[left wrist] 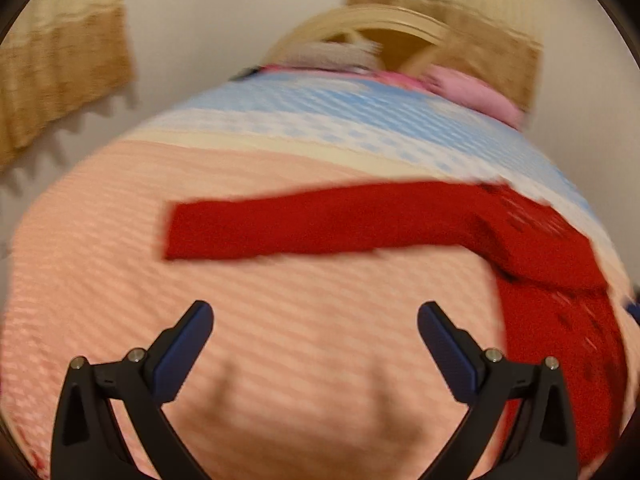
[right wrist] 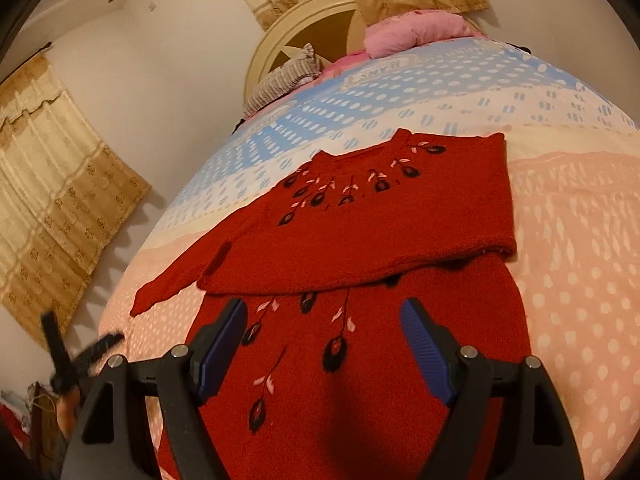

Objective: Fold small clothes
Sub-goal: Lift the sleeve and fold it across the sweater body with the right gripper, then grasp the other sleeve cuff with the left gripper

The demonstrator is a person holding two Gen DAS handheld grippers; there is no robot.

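A small red knitted sweater point(right wrist: 384, 216) with dark and pink flower embroidery lies on the bed, its upper part folded down over its body. One sleeve point(right wrist: 168, 284) sticks out to the left. My right gripper point(right wrist: 324, 312) is open and empty, just above the sweater's lower part. In the blurred left wrist view the sleeve point(left wrist: 312, 224) stretches across the bedspread, with the sweater's body point(left wrist: 560, 280) at the right. My left gripper point(left wrist: 316, 316) is open and empty over the pink bedspread, short of the sleeve. It also shows blurred at the right wrist view's left edge point(right wrist: 80, 352).
The bedspread point(right wrist: 580, 240) is pink near me and blue with white dots farther away. A pink pillow point(right wrist: 416, 32) and a striped cushion point(right wrist: 284, 80) lie by the cream headboard point(right wrist: 296, 20). Tan curtains point(right wrist: 52, 184) hang on the left wall.
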